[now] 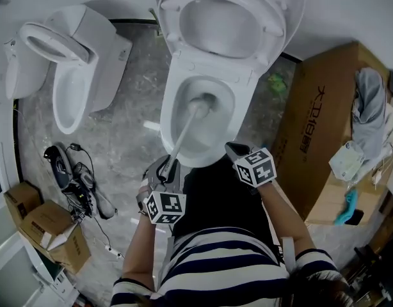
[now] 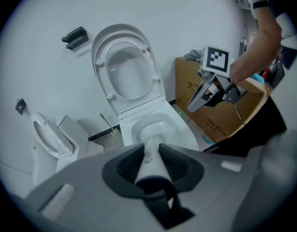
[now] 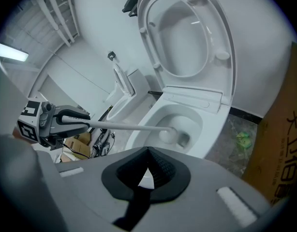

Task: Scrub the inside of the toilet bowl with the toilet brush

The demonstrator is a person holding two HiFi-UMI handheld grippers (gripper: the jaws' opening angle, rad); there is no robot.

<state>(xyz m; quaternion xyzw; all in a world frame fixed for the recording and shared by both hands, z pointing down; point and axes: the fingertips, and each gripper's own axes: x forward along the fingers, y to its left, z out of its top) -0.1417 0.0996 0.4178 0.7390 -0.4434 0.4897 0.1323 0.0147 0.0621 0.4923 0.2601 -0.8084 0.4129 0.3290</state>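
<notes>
One white toilet brush (image 1: 185,132) was our tool: a slim pale handle ending in a rounded white head. The head sat low inside the toilet bowl (image 1: 169,110), close to the drain opening, with the handle slanting up over the near rim. Our left hand-held gripper (image 1: 166,170) was clamped on the upper end of that handle, its dark pads pressed against both sides. Our right hand-held gripper (image 1: 237,151) carried nothing; its jaws were drawn together at the tips. It hung just above the bowl's near rim, beside the brush but apart from it.

Behind the bowl, the seat and lid (image 1: 230,19) stood raised against the wall. To our left a second toilet (image 1: 72,75) stood well apart, its seat also up. On our right a large printed cardboard box (image 1: 324,117) stood just beside the bowl, with cloth (image 1: 369,101) heaped on top. On the marbled floor (image 1: 126,142) to our lower left lay tangled cables (image 1: 78,187) and two smaller cardboard boxes (image 1: 46,229).
</notes>
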